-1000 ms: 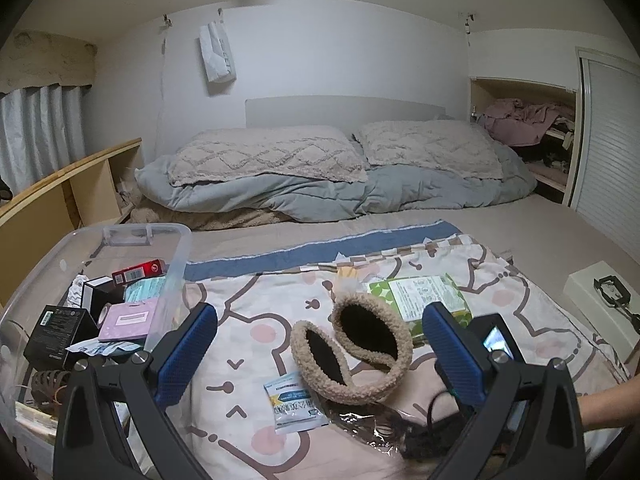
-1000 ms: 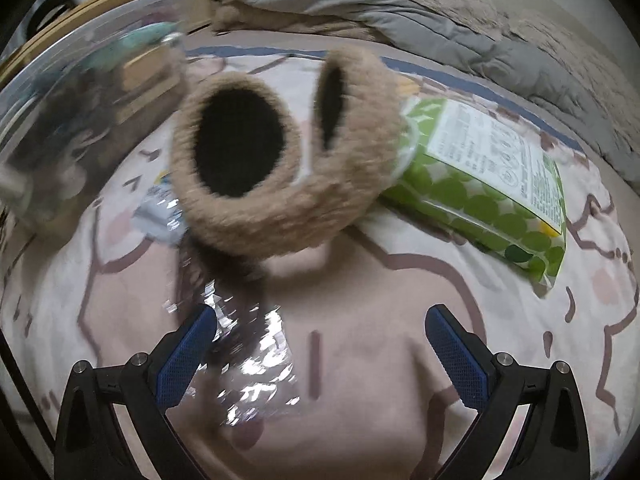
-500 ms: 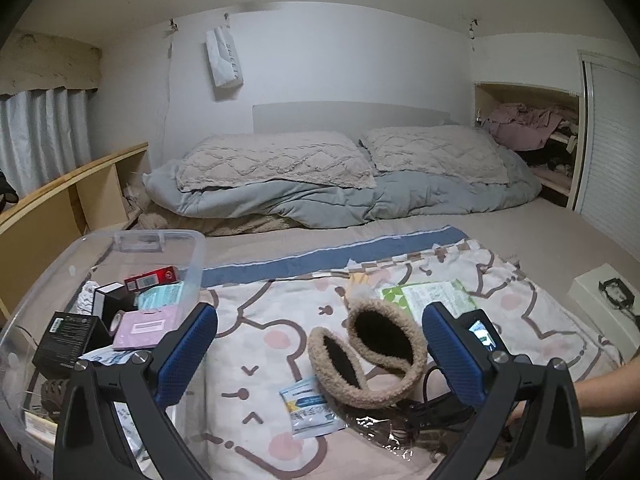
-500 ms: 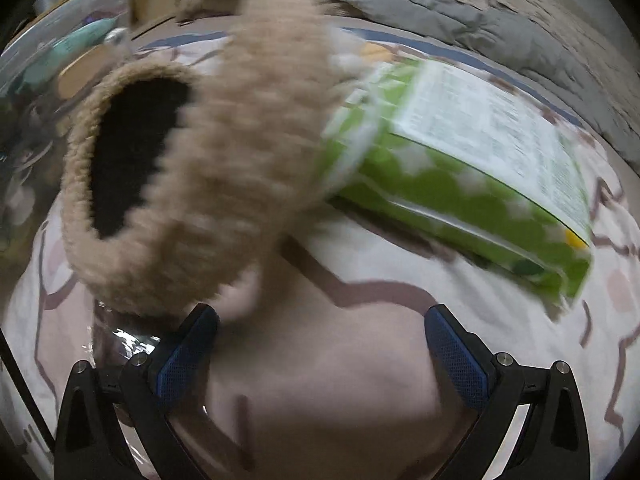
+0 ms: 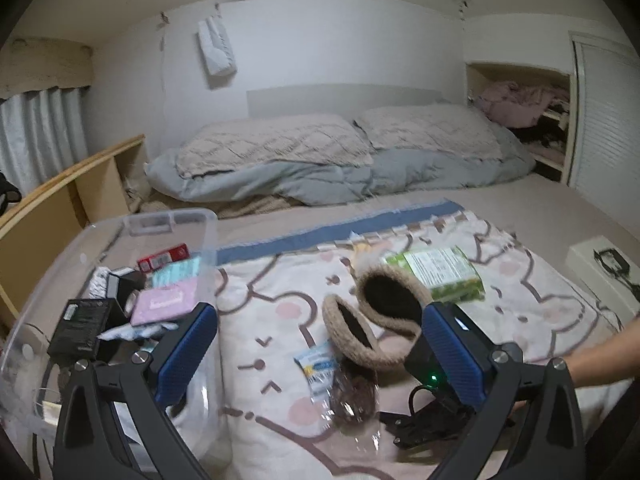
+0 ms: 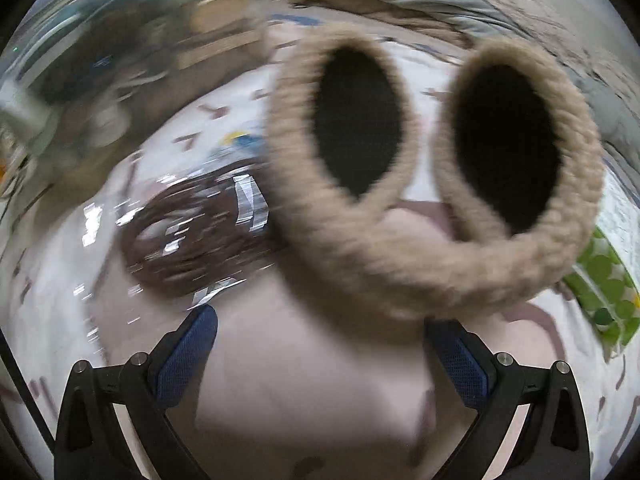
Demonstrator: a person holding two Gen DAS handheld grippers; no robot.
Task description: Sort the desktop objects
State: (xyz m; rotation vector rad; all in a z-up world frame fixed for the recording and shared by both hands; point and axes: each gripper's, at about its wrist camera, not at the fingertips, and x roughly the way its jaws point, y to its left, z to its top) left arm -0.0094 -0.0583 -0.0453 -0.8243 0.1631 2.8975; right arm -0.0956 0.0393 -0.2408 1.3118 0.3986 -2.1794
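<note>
Earmuffs lie on the bed's blanket, just ahead of the right gripper, fingers spread for a grasp; left gripper waits released beside the bin.

Tan fuzzy earmuffs, green dotted packet, pink bear-print blanket

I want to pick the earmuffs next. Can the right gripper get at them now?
Probably yes: the right gripper is open, the fluffy earmuffs lie just ahead of its fingers, and nothing stands between them.
</note>
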